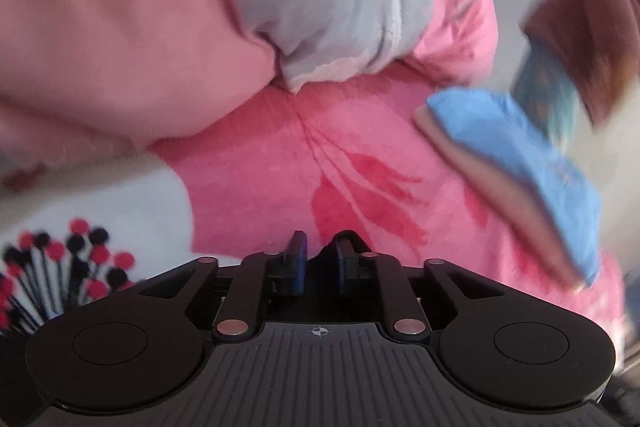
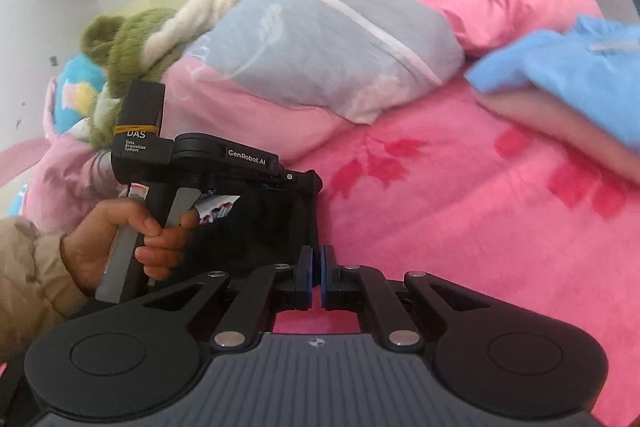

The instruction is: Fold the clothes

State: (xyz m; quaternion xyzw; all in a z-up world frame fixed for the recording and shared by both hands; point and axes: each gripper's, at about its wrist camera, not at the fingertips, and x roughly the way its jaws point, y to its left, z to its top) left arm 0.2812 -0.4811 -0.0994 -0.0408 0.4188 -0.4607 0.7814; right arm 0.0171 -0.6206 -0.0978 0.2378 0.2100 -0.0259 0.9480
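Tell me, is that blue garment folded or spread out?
Folded: the blue garment lies as a doubled stack on the pink blanket.

2 grippers [image 2: 319,263], 1 blue garment [image 2: 568,75], 1 pillow [image 2: 320,59]

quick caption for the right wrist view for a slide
Shut right gripper over a pink blanket, left gripper alongside in a hand, blue garment lying at right.
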